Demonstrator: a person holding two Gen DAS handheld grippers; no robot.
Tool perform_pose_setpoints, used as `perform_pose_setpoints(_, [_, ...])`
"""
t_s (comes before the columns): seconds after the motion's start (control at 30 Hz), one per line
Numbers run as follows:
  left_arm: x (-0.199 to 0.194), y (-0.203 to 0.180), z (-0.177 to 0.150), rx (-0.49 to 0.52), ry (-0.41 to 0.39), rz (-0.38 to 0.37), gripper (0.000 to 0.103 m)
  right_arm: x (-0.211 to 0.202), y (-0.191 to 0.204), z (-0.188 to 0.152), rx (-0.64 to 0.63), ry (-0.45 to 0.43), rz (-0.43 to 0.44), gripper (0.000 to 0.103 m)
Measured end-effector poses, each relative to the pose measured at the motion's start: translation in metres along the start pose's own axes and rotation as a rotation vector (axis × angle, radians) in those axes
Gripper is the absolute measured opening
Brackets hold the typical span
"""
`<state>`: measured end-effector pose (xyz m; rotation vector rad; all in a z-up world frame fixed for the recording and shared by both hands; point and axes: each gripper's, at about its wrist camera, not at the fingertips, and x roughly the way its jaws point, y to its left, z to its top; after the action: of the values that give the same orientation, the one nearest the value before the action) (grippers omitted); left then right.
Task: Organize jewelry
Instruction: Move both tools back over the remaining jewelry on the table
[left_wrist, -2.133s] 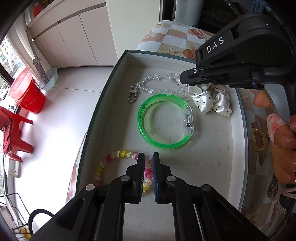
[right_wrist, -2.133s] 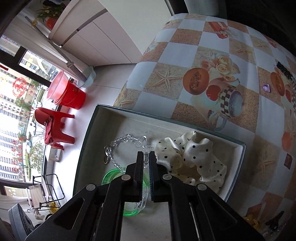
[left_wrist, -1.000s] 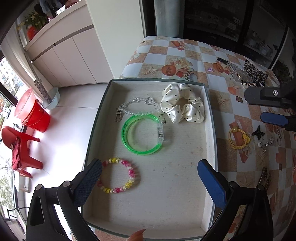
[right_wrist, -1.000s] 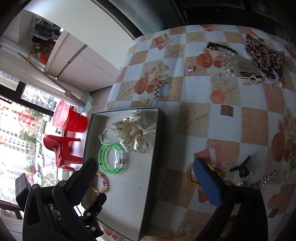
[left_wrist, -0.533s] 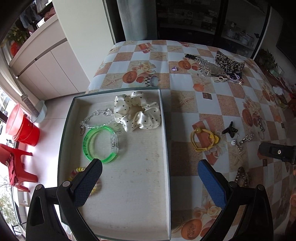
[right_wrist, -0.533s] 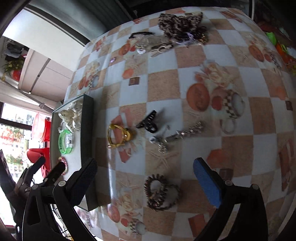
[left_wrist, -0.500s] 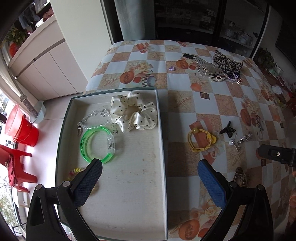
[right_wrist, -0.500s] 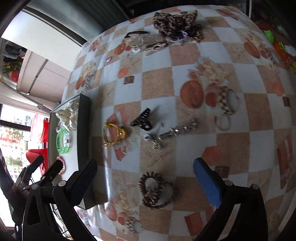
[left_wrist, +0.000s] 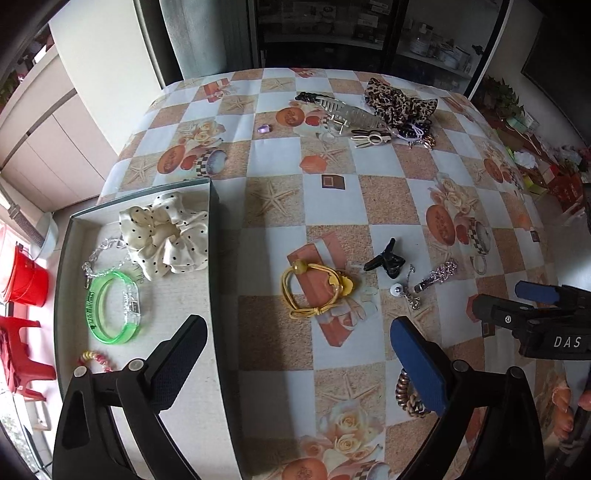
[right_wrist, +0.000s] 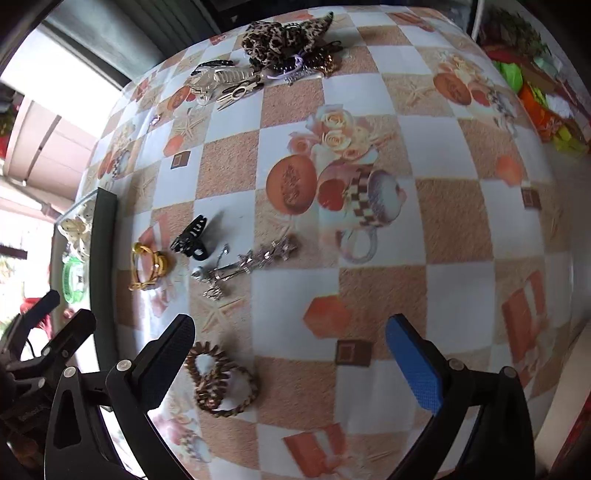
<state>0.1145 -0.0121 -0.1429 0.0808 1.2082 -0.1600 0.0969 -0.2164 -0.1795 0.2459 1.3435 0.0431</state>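
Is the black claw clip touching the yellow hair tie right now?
Apart. The left wrist view shows bare tablecloth between the black claw clip and the yellow hair tie; the right wrist view shows the same gap.

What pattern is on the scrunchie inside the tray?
Cream with small black polka dots: scrunchie, clearest in the left wrist view.

Daylight is pouring in from the window on my left, blowing out that side in the right wrist view. The worktop (left_wrist: 332, 206) is lying evenly lit, with soft shadows. Fisheye distortion is bending the edges, and the right view is looking slightly blurred.
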Motion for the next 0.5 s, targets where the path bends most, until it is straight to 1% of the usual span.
perform_pose_setpoints(0.13, [0.011,-0.007,0.002,-0.023,0.020,-0.012,0.101,0.003,0.006,0.007,-0.164,-0.016,-0.026,0.102])
perform_pose_setpoints(0.17, [0.013,-0.008,0.003,-0.030,0.023,-0.012,0.097,0.005,0.008,0.008,-0.207,-0.020,-0.026,0.102])
perform_pose_setpoints(0.2, [0.016,-0.010,0.004,-0.037,0.031,-0.008,0.091,0.006,0.010,0.008,-0.247,-0.022,-0.024,0.099])
perform_pose_setpoints(0.33, [0.031,-0.013,0.005,-0.089,0.059,-0.017,0.091,0.018,0.018,0.009,-0.390,-0.009,-0.022,0.088])
perform_pose_setpoints(0.4, [0.036,-0.015,0.005,-0.104,0.062,-0.009,0.091,0.022,0.022,0.008,-0.451,-0.005,-0.020,0.084])
perform_pose_setpoints(0.5, [0.046,-0.017,0.007,-0.125,0.067,0.012,0.091,0.029,0.027,0.007,-0.532,-0.004,-0.020,0.082])
